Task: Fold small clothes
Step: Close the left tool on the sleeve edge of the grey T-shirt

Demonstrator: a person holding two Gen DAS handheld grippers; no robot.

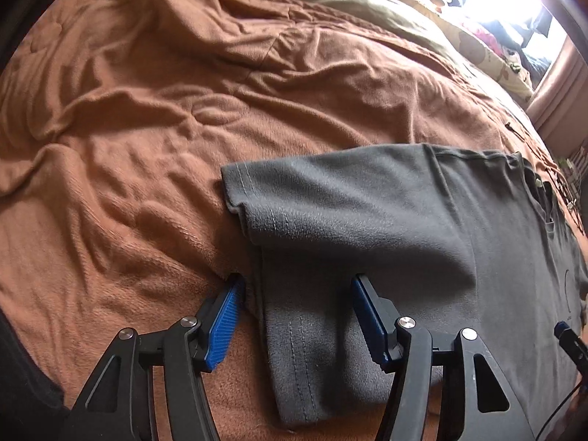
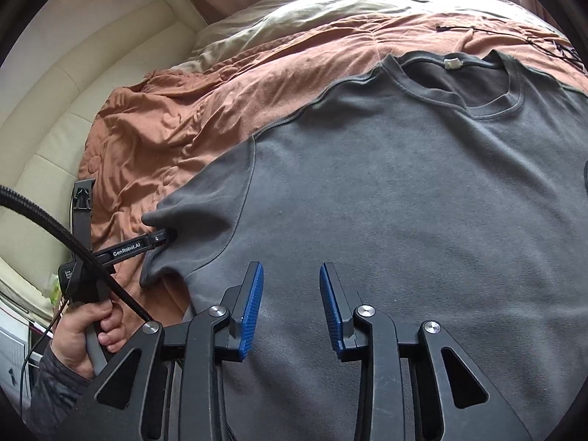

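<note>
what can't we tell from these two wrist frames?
- Gray T-shirt: hem and far sleeve cut off by the right wrist view's edge.
- Left tongs: the sleeve lies between the pads; contact unclear in either view.
- Right tongs: pads apart; whether the tips touch the fabric can't be told.
- Window in the left wrist view: blown out by glare.

A home bedroom: rumpled brown blanket (image 1: 147, 147) on a bed, padded cream headboard (image 2: 73, 92).

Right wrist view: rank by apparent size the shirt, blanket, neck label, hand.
1. Shirt, fills most of the frame, though nearest the camera.
2. Blanket, partly covered by the shirt.
3. Hand.
4. Neck label, tiny and farthest.
</note>
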